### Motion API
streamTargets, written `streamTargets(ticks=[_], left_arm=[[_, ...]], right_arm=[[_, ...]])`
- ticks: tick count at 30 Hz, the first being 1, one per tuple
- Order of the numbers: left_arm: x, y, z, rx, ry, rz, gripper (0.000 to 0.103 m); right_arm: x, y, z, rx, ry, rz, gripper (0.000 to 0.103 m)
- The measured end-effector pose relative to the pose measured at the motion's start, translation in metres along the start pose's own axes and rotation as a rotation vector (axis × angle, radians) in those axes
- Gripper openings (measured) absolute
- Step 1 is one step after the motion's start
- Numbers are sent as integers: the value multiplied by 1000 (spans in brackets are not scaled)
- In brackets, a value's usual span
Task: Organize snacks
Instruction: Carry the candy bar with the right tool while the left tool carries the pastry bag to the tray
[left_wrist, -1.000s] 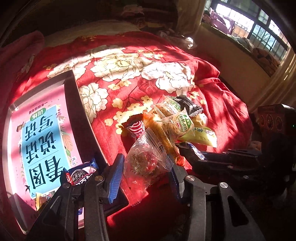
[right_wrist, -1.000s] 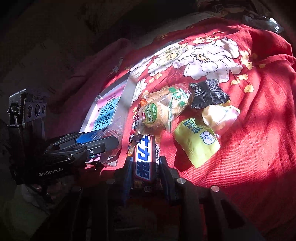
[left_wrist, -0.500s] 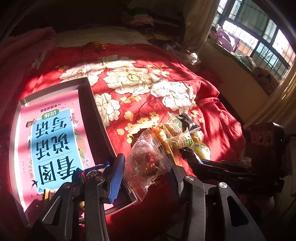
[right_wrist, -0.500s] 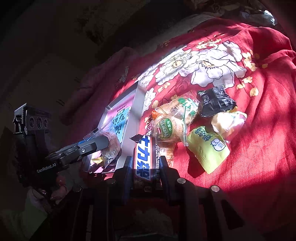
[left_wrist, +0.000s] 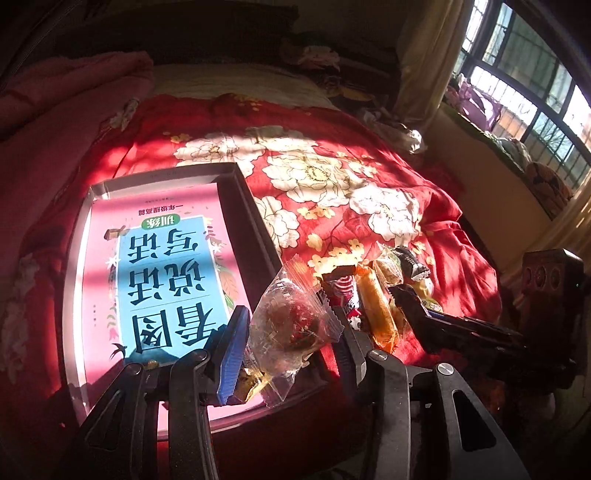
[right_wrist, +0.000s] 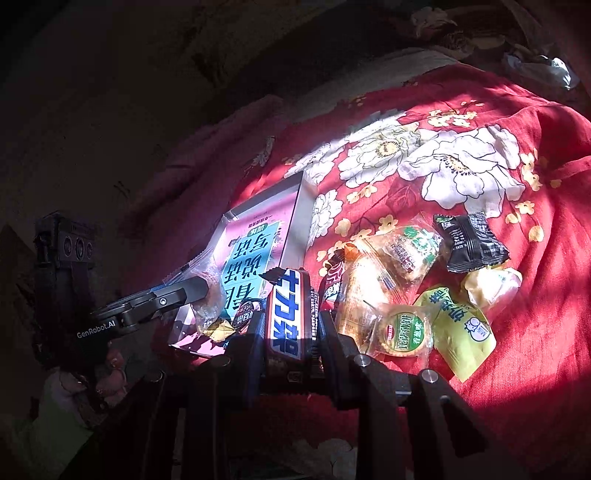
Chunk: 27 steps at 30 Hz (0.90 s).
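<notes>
I have a snack in each gripper. My left gripper (left_wrist: 291, 328) has its fingers clamped on a clear-wrapped round pastry (left_wrist: 291, 317), and it hangs just over the near right corner of the metal tray (left_wrist: 255, 206), which lies on the red floral bedspread (left_wrist: 369, 192) with a pink and blue book (left_wrist: 162, 266) flat inside it. A couple of small wrapped sweets (right_wrist: 236, 321) sit on the book at the tray's near end. My right gripper (right_wrist: 290, 321) has its fingers pressed together on a blue chocolate bar (right_wrist: 286, 314), held lengthwise, just beside the tray's right wall. The rest of the pile lies loose on the bedspread to the right: two green-labelled biscuits (right_wrist: 404, 332), a yellow packet (right_wrist: 458, 332), a black packet (right_wrist: 472, 243) and a pale wrapped piece (right_wrist: 491, 284).

I judge the step in hand to be carrying both pieces into the tray. To do it well I want the pastry carried well inward over the book before I let go, because its wrapper's loose tail hangs below the fingers and could catch on the rim. I should lower it close to the book, then part the fingers, so it does not roll onto the sweets. The bar needs to clear the right wall and go down flat, alongside the pastry, not on it. The two grippers are close, so I should place one piece at a time.
</notes>
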<state>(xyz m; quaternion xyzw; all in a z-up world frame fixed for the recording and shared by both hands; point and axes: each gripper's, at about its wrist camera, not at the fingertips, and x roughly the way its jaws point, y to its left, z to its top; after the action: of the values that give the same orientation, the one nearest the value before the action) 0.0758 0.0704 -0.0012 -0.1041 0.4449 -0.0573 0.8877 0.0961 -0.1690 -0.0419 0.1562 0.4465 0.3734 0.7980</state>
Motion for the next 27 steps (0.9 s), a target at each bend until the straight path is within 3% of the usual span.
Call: streamTargets(ticks=[12,16,27], left_arm=[[-20,43,-4,-97,-42,24,46],[-23,55,-6,-141,-51,-9,46],[-12,80,-16,-209,-25,-10,46]], right_arm=[[30,36,8,-84,31,-7,29],[40,45,9,-112,43,-10,29],[63,66,9,-171,76,-10,29]])
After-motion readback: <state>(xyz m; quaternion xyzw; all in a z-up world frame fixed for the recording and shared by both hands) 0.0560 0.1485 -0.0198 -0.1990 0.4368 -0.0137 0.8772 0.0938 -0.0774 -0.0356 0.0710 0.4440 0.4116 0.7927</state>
